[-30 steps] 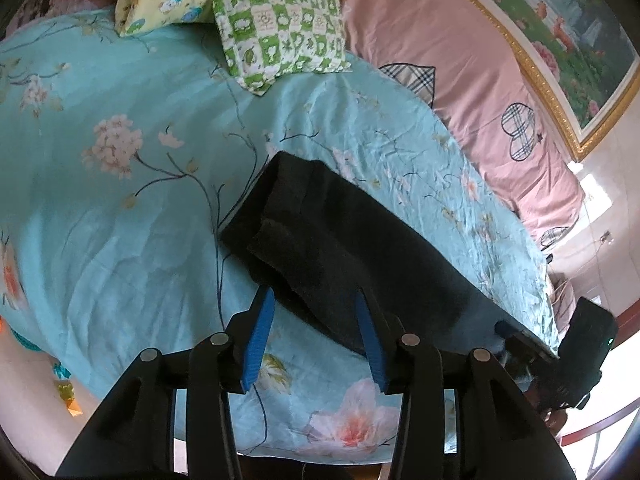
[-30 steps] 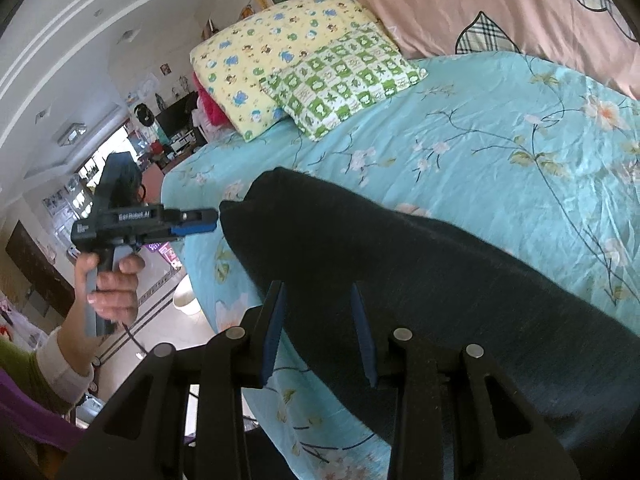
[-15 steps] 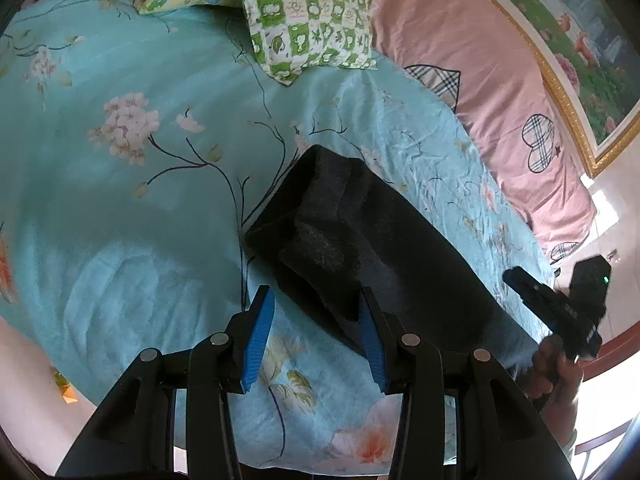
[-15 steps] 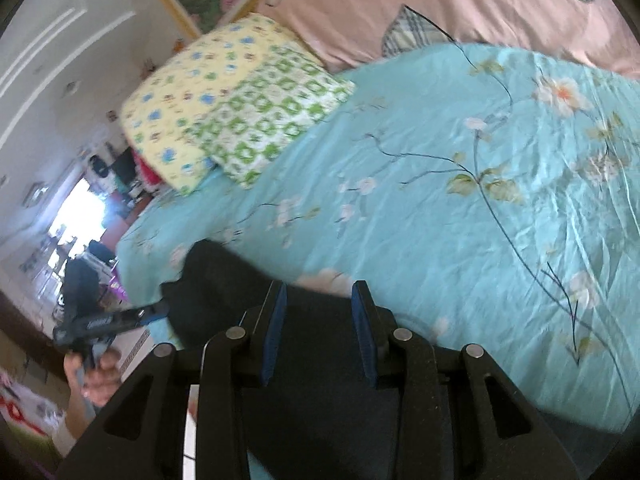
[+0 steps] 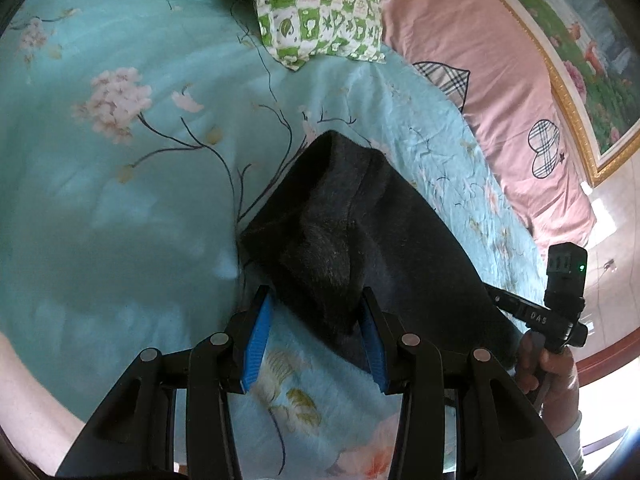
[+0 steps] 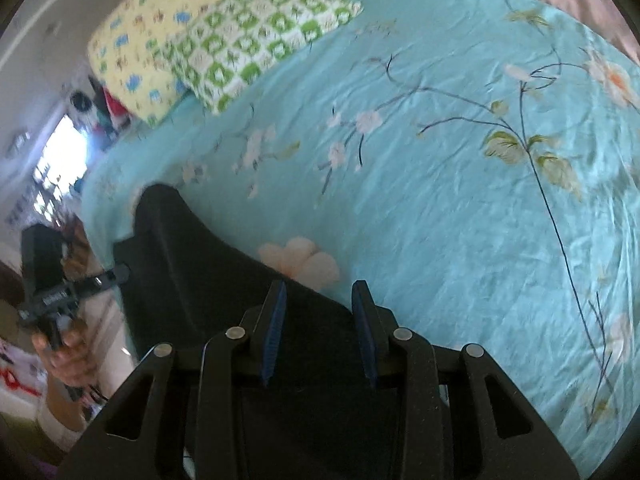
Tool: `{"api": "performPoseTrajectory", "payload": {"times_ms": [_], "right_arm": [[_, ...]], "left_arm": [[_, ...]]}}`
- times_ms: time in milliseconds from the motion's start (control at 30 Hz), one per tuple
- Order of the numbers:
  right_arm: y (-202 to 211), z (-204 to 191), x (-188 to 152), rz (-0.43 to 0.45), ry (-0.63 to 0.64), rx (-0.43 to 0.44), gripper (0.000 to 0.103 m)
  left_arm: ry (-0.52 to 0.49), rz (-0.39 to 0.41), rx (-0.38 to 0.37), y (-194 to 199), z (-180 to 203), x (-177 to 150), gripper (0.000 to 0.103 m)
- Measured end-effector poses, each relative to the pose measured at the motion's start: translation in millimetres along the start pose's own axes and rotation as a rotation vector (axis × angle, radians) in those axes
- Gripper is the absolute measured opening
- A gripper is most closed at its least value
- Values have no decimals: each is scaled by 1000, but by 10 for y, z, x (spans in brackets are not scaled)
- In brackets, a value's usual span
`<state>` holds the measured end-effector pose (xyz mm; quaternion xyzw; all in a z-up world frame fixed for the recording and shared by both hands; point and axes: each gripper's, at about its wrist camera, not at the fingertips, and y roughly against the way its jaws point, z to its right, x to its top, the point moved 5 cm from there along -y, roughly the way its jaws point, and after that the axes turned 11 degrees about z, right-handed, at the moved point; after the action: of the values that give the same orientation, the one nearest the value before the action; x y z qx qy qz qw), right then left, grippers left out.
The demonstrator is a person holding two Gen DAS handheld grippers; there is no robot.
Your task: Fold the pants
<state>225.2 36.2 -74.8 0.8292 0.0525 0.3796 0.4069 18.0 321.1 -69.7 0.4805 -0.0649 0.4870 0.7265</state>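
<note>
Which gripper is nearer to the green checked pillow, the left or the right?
Left. The left gripper hovers at the end of the black pants lying toward the green checked pillow; the right gripper is at their far end, further from it.

Soft daylight, blown-out window glare, fisheye-bent dark corners, slight motion blur.

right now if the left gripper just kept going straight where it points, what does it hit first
Most likely the dark pants: their near corner already lies between the open fingers of the left gripper, with the floral bedsheet right beneath. Exact depth is hard to judge.
</note>
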Motion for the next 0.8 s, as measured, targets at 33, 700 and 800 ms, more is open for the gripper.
{"api": "performPoseTrajectory", "payload": {"times_ms": [33,700,800], "right_arm": [[-25,-9,-11,-20,13,5,36],[646,-174,409,232,177,-104,9],[552,-180,432,271,166,-141,9]], "left_arm": [[-1,-1,0,-40,9,-8,43],[-258,238,-149,646,813,382,13],[-334,243,-88,535,832,393,13]]}}
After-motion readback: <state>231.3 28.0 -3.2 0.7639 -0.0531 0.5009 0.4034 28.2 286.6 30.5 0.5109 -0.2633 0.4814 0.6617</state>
